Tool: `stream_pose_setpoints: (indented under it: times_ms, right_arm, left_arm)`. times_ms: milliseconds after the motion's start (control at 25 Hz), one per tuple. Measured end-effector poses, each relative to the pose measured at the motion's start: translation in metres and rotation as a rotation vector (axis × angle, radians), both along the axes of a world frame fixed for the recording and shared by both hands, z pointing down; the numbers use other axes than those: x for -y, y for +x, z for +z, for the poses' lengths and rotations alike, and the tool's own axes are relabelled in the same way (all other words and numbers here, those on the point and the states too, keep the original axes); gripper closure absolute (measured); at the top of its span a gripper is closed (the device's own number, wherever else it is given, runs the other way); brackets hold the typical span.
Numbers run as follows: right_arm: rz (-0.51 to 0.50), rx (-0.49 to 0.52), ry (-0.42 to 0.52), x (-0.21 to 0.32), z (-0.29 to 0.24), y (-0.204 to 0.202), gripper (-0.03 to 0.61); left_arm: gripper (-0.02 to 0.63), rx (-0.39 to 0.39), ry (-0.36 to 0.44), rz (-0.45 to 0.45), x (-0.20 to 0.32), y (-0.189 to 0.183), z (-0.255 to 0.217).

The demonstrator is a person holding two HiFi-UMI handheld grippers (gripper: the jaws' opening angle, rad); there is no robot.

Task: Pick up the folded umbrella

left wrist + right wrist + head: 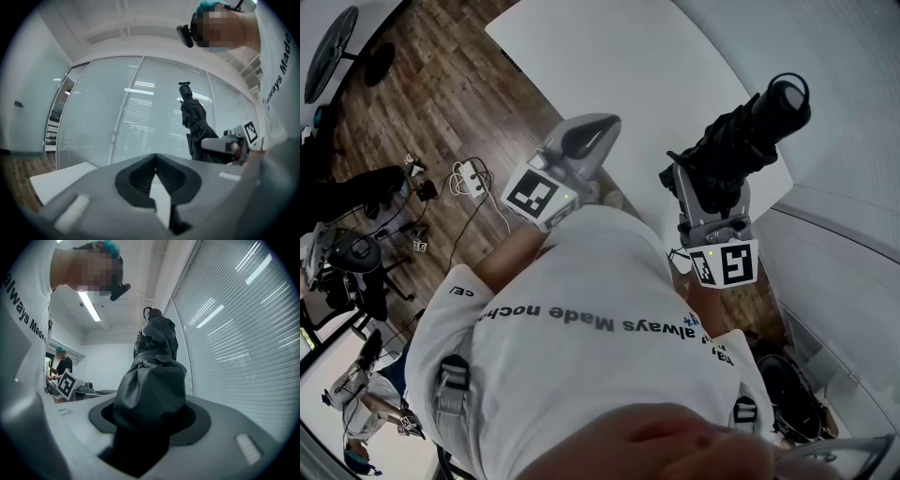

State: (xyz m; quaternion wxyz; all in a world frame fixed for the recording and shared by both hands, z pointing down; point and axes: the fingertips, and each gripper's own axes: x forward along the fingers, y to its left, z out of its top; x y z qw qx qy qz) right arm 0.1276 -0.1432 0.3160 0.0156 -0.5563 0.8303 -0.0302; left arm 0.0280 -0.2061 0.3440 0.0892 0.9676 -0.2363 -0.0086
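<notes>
In right gripper view alone, umbrella (pixel 150 394) fills jaws.

Here's the count: two grippers, the left hand-held gripper (pixel 586 141) and the right hand-held gripper (pixel 712 183). Just one folded umbrella (pixel 750 127) out there. One white counter (pixel 619 66). Two marker cubes (pixel 534 195), the second marker cube (pixel 727 264) over on the right. And down on the floor (pixel 441 75), a single power strip (pixel 471 176).
</notes>
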Motion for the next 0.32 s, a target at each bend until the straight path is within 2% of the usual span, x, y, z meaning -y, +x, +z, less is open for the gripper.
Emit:
stream_pose_setpoints:
  times_ms: [320]
  right_arm:
    - [0.008,-0.006,-0.003,-0.0016,0.0041,0.0031,0.319]
  left_arm:
    - [0.614,-0.008,0.003,0.007,-0.0016,0.0032,0.0026]
